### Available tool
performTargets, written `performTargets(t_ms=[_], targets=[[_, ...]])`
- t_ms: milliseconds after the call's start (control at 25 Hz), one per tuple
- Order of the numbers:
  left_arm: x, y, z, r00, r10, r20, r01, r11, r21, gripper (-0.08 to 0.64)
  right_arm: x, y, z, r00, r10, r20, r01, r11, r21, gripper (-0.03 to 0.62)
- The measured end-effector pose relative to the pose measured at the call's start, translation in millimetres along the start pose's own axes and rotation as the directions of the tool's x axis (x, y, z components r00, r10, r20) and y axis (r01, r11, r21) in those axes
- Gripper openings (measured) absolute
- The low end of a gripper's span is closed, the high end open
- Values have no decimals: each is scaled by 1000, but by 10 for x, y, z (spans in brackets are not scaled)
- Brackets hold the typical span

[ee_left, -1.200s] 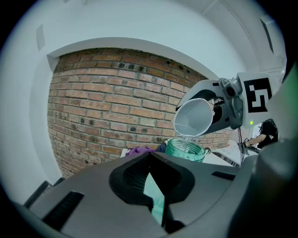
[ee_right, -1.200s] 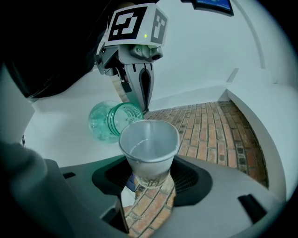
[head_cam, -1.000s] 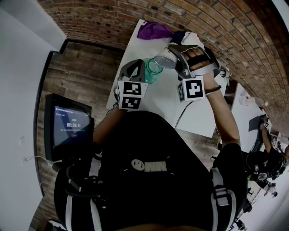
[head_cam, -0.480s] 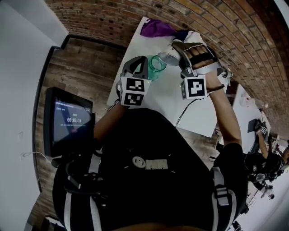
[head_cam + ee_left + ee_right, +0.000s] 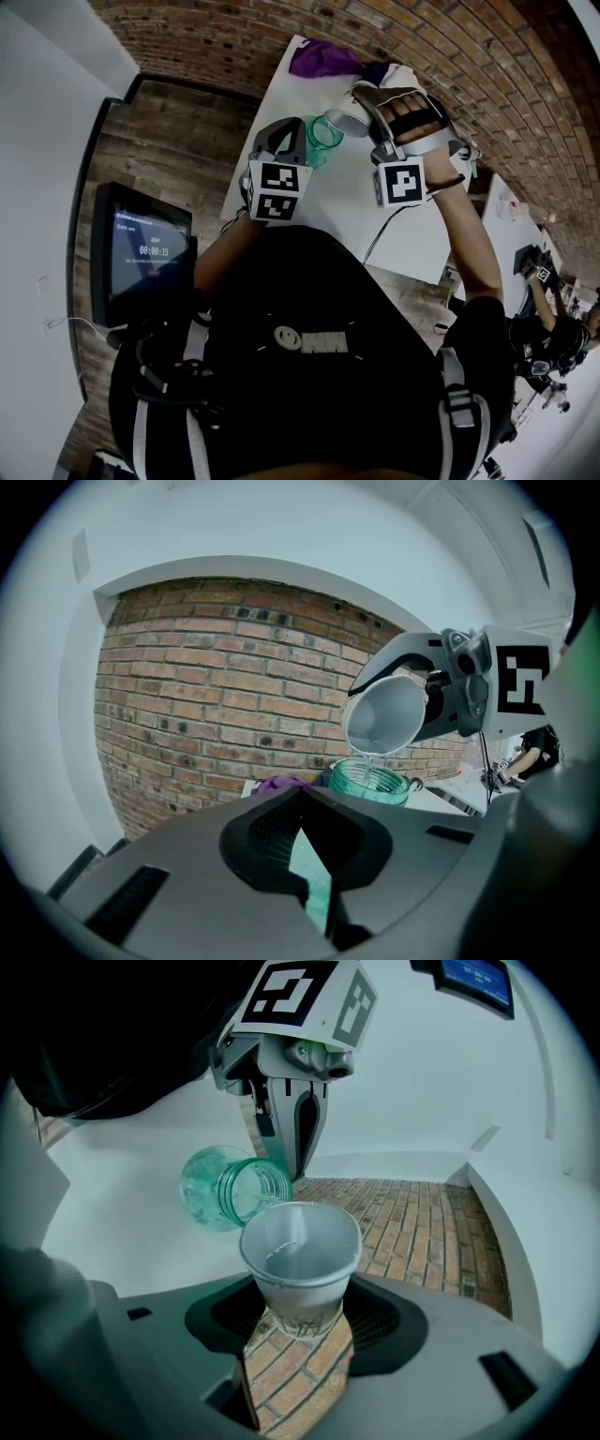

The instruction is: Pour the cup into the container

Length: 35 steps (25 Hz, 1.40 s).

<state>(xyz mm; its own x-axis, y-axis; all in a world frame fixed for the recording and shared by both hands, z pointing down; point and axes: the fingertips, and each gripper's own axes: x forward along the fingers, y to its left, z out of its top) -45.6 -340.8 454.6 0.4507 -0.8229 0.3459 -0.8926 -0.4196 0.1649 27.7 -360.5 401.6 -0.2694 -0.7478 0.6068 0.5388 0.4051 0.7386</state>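
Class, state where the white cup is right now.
Head view, upper middle: the white cup sits tilted in the right gripper, its rim over the green jar that the left gripper holds.

The screen on my left shows a timer reading 00:00:15; the small line above it is too fine to read. My vest bears a round emblem and blocky letters I cannot make out.

- cup: pale translucent plastic, tipped steeply with its mouth down, above the white table, spilling a thin clear stream.
- glass jar: green-tinted, threaded open mouth, upright near that table's edge, catching the stream.
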Motion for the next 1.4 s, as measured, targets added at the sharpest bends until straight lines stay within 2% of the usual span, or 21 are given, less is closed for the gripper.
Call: performTargets(t_ms=[360, 520, 760, 920, 1240, 1400], targets=[[2, 8, 6, 1000, 0, 1, 0, 1000, 0, -2, -40, -76, -6, 999, -49, -24, 47, 995, -84, 265], [-1, 8, 8, 1000, -1, 1, 1, 1000, 0, -2, 45, 129, -56, 996, -94, -13, 91, 986, -140, 265], [-4, 2, 16, 1000, -3, 1, 3, 1000, 1, -2, -95, -163, -10, 994, -100, -38, 91, 977, -194, 265], [-9, -2, 24, 1000, -4, 0, 4, 1000, 3, -2, -98, -180, -17, 992, -115, -42, 103, 970, -222, 265], [-5, -7, 19, 1000, -11, -1, 11, 1000, 1, -2, -78, -144, 33, 994, -107, -30, 99, 974, -204, 265], [-3, 1, 26, 1000, -11, -6, 11, 1000, 6, -2, -43, -78, 48, 996, -83, -9, 82, 990, -113, 265]])
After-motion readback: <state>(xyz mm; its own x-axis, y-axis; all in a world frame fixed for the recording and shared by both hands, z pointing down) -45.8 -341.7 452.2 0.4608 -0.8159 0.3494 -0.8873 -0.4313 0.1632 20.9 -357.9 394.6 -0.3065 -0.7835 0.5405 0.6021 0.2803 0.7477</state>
